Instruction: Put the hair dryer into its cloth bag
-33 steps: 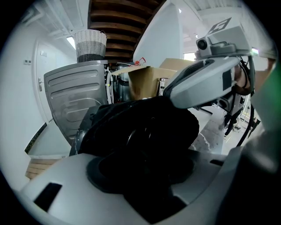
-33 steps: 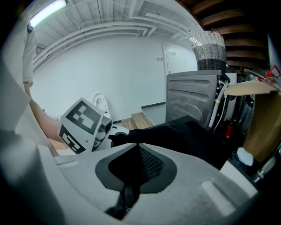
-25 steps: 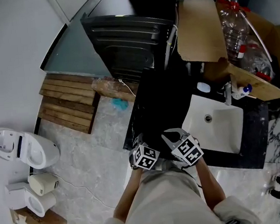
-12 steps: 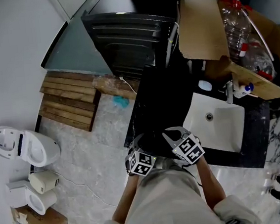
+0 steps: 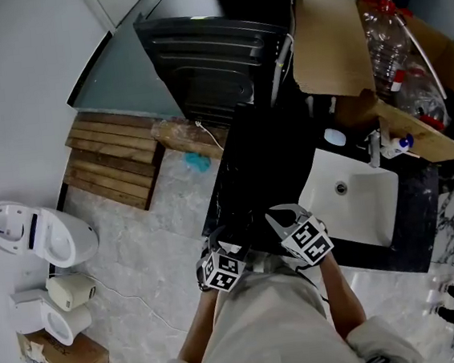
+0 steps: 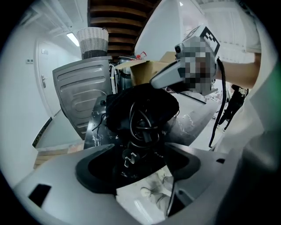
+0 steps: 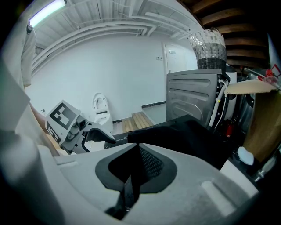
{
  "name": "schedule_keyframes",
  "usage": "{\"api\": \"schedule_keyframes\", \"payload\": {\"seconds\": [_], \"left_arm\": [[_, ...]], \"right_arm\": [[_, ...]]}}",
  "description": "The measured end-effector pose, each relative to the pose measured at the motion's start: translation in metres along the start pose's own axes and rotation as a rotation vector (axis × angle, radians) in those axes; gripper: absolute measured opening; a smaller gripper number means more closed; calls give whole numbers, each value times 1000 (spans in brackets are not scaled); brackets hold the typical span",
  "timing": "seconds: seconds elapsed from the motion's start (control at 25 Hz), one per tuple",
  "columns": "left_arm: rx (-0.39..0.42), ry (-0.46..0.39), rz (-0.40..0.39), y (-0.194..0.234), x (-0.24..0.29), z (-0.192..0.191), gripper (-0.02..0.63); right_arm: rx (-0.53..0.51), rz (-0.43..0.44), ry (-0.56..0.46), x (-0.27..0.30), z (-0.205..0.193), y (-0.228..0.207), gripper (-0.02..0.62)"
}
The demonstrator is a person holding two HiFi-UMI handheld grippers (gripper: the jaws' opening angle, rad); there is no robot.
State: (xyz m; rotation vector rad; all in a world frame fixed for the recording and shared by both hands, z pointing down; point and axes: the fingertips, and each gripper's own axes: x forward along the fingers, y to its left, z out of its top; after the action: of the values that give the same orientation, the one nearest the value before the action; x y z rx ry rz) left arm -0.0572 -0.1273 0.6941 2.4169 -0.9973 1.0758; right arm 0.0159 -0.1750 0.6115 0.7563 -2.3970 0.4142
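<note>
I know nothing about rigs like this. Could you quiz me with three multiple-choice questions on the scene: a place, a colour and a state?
1. The white rectangular sink is: A) set in the black veined counter; B) hung on a door; C) lying on a shelf.
2. The soft cloth bag is: A) red; B) black; C) white.
3. The right gripper's jaws are: A) wide apart; B) shut on nothing; C) shut on the bag's cloth.
Answers: 1 A, counter surrounds it; 2 B, it shows dark throughout; 3 C, cloth is pinched between them.

L gripper (image 5: 221, 255), R gripper (image 5: 287, 222) at black counter (image 5: 247, 184) edge; sink (image 5: 370, 220) right.
</note>
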Motion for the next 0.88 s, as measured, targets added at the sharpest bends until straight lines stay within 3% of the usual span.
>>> {"api": "schedule_keyframes", "payload": {"seconds": [0.24,0.32,0.36,0.6,0.88], "left_arm": [[31,43,2,-1,10,-11,324],[37,31,23,2,8,-8,267],[38,26,29,3,8,-8,192],[43,16,1,4,4,-2,173],[-9,-48,-5,-1,3,17,167]], "right_arm": [[3,1,13,0,-3,2,14],[5,4,12,0,-2,3,14],[5,5,12,-1,-2,4,14],[-5,14,12,-1,0,8,14],[-8,16,13,-3,2,10,14]]}}
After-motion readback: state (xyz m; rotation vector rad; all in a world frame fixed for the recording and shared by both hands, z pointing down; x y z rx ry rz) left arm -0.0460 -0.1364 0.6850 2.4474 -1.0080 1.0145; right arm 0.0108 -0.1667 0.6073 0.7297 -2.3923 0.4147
